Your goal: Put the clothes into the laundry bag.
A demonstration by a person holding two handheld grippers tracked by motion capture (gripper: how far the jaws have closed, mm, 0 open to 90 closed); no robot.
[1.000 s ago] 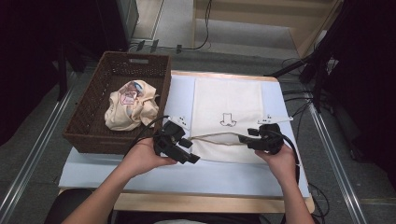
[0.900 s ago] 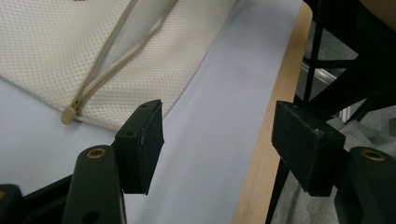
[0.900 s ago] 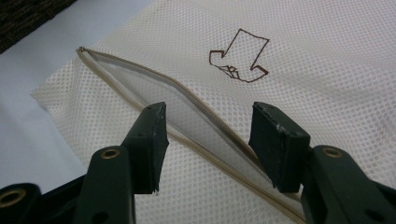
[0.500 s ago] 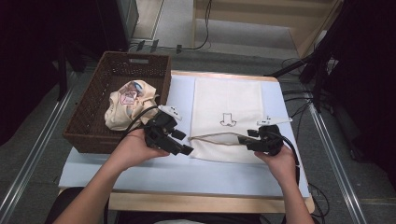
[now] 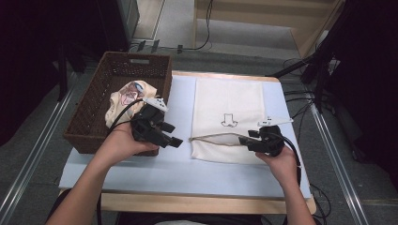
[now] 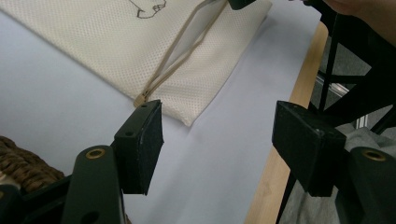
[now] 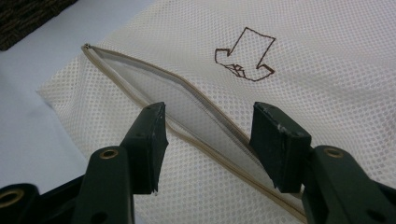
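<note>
Cream mesh laundry bag (image 5: 228,119) lies flat on the white sheet (image 5: 178,168) covering the tabletop (image 5: 206,204), centre-right of the high view, w/ a small brown arrow print (image 5: 228,120) near its middle. Zip opening (image 5: 213,138) runs along the bag's lower part and gapes; in the right gripper view the two zip edges (image 7: 187,109) run diagonally from upper left to lower right, paler inner layer visible between them. Right gripper (image 5: 248,140) sits at the bag's lower right edge, jaws apart, nothing held; in its own view the jaws straddle the zip gap just above the fabric, can't tell if they touch it. Left gripper (image 5: 171,136) is held in the person's left hand (image 5: 117,145) at centre-left of the high view, over the near right corner of the brown wicker basket (image 5: 89,117), left of the bag and apart from it. Jaws released wide, empty; left gripper view has them over bare white sheet, w/ the bag's corner and zip end (image 6: 140,99) in the upper middle of that frame, wooden tabletop edge (image 6: 285,140) at right. Basket stands at upper left on the tabletop, just beside the sheet's left part; a crumpled cream cloth w/ pinkish print (image 5: 126,101) lies inside it, behind the left gripper. Right hand (image 5: 281,164) enters from the lower right.
</note>
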